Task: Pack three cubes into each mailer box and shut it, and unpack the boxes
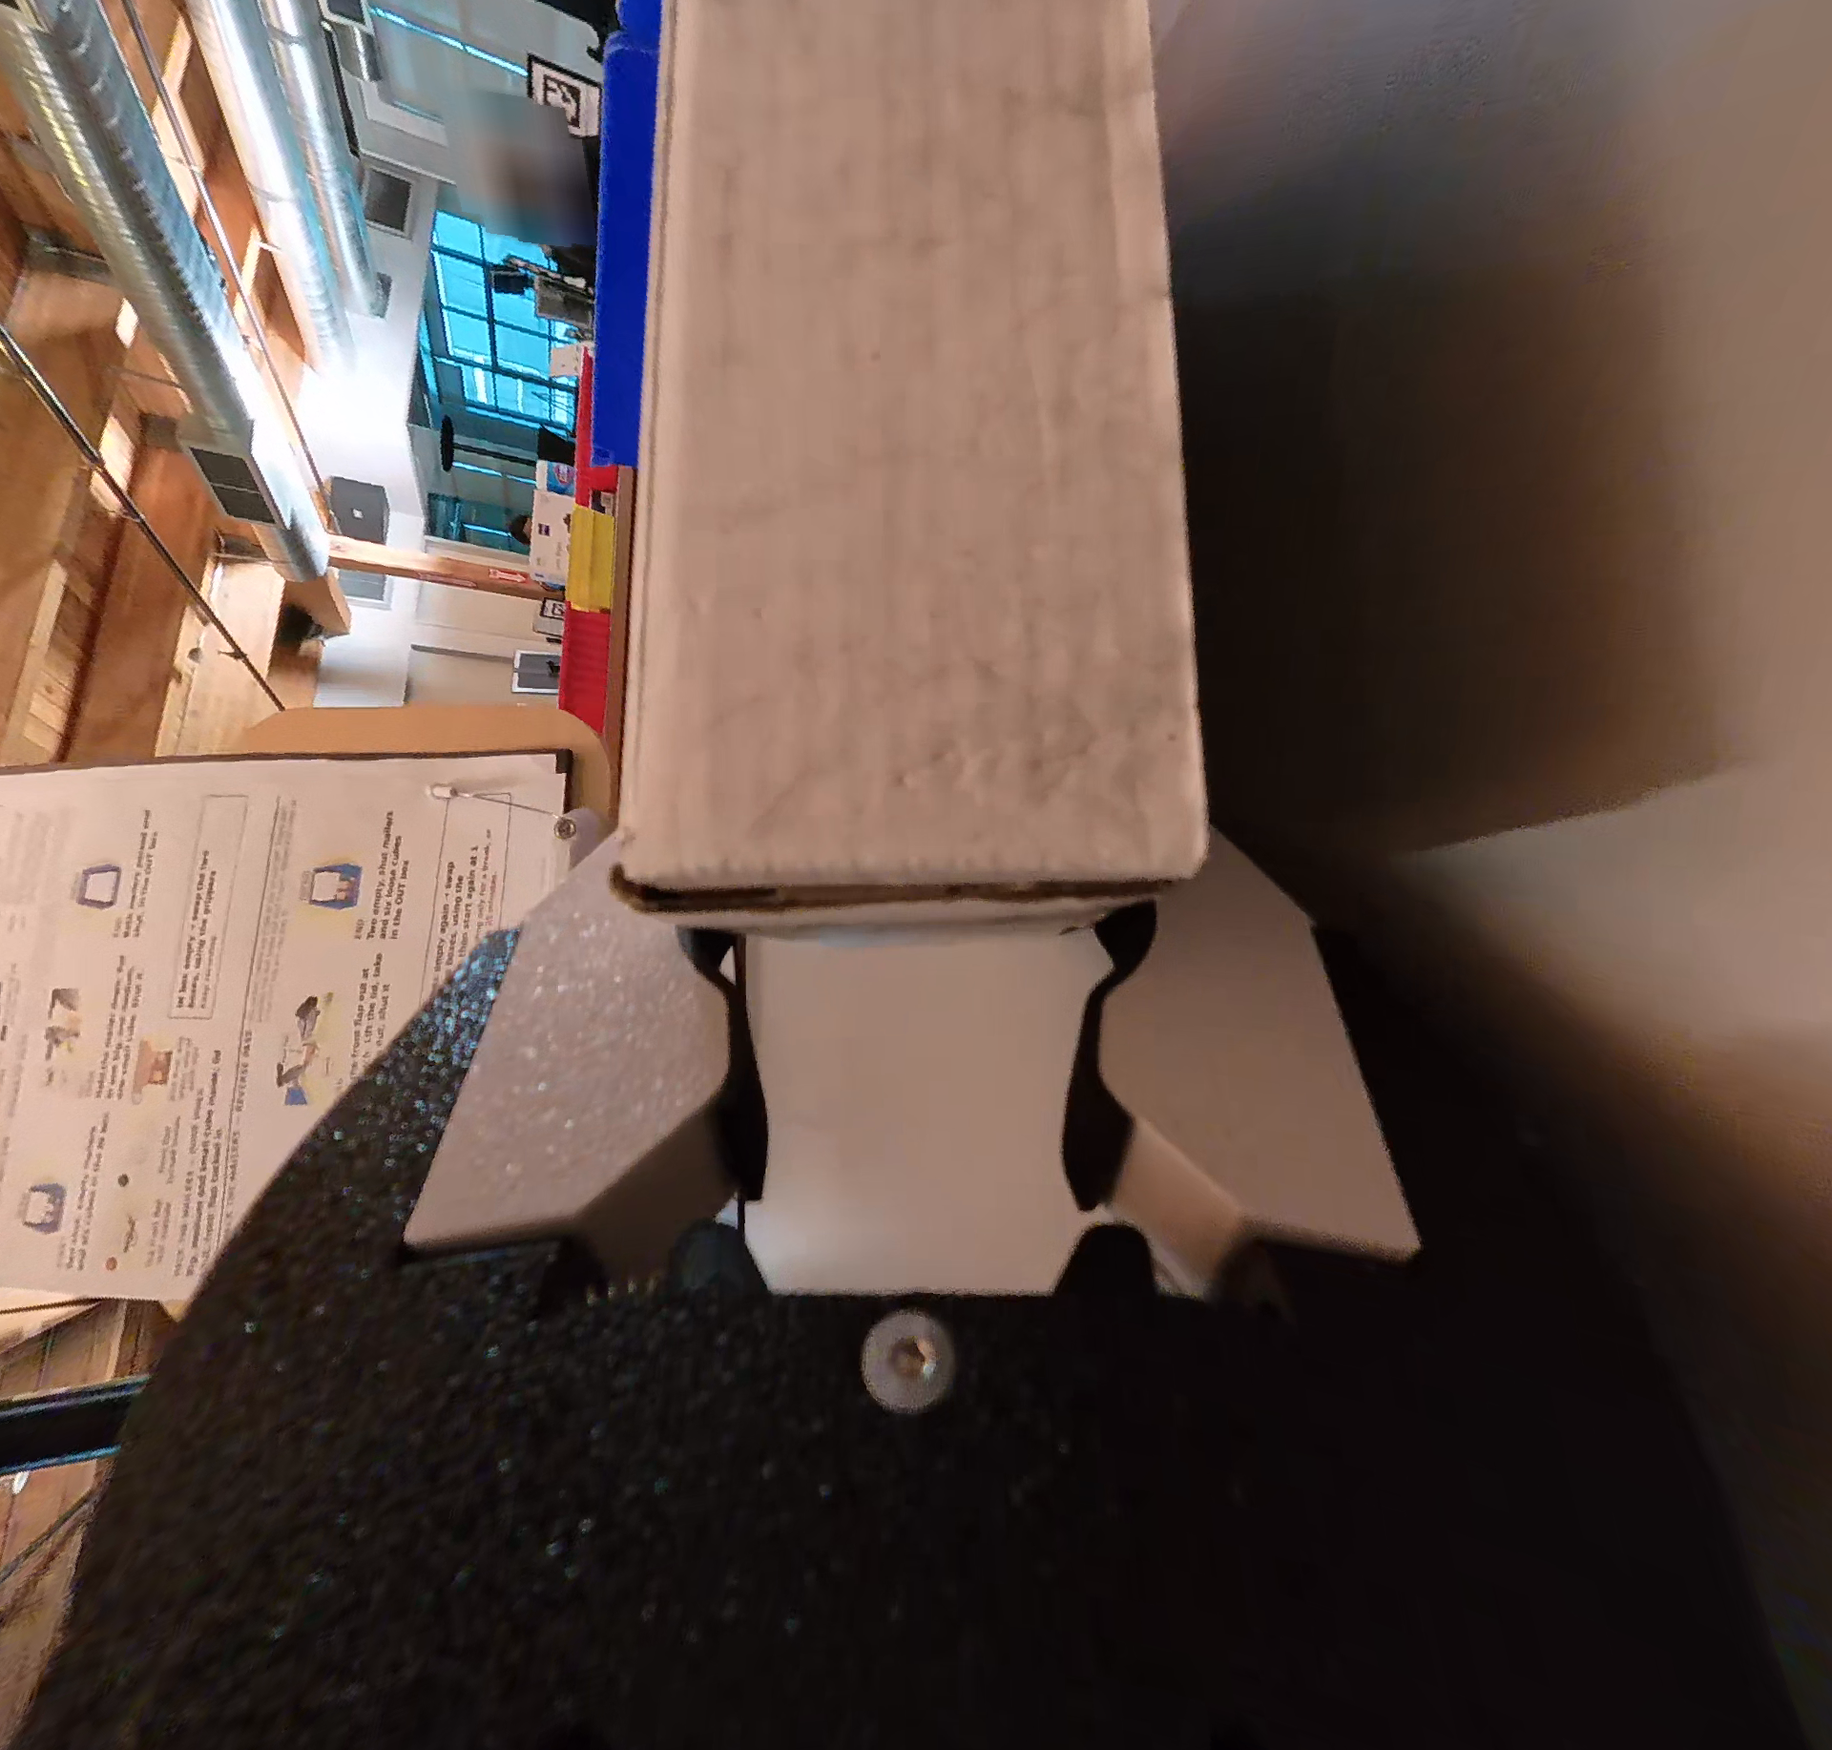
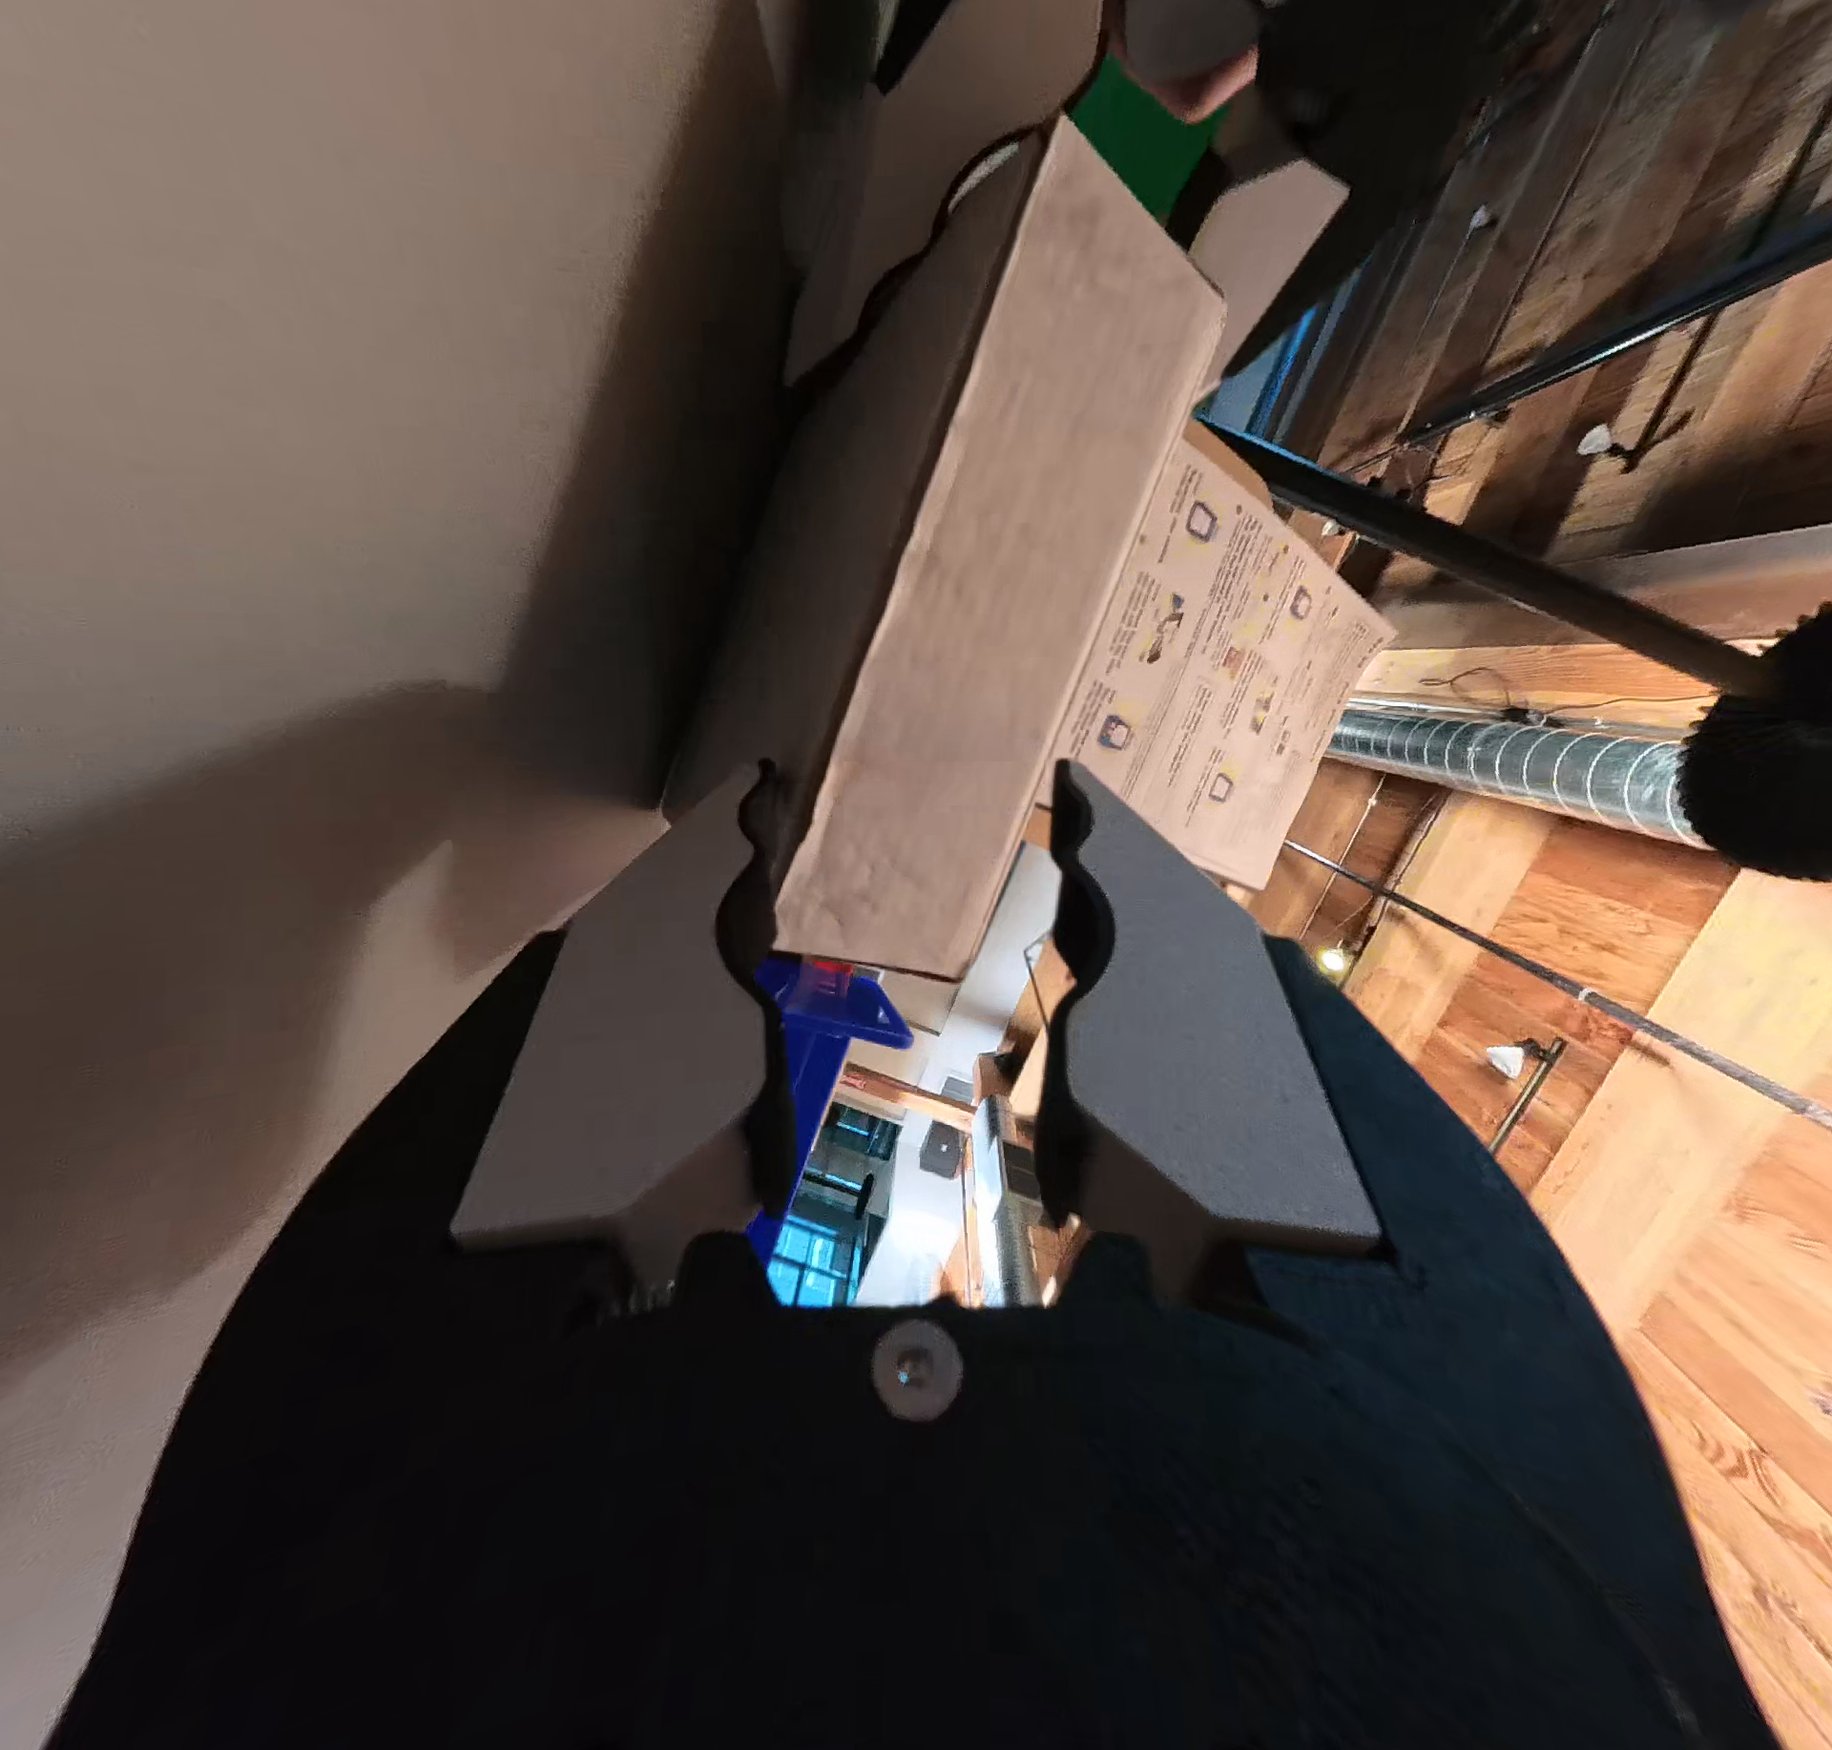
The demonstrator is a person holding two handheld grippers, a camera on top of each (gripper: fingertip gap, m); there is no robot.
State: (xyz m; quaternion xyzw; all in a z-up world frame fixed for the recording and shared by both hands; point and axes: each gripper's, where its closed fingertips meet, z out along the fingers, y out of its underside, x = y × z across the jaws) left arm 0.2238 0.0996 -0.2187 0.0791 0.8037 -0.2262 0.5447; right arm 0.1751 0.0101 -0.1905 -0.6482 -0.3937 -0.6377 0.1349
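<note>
Left gripper (image 1: 917, 1058): fingers closed onto a white tab of the mailer box (image 1: 912, 414). The box is carried straight ahead of the fingertips, its long axis running directly away along the finger line. Blue bin (image 1: 625, 255) and coloured cubes (image 1: 593, 562) are glimpsed past the box's left edge; an instruction sheet (image 1: 268, 989) is seen lower left.

Right gripper (image 2: 907, 870): fingers spread wide, nothing held. The same mailer box (image 2: 1001, 562) is seen just beyond the tips, its near corner at the left finger (image 2: 634, 1038), though contact cannot be confirmed. The long axis is angled up and right, away from the fingers. The left gripper is judged nearer and in control; the right would need its jaws brought over the near end.
</note>
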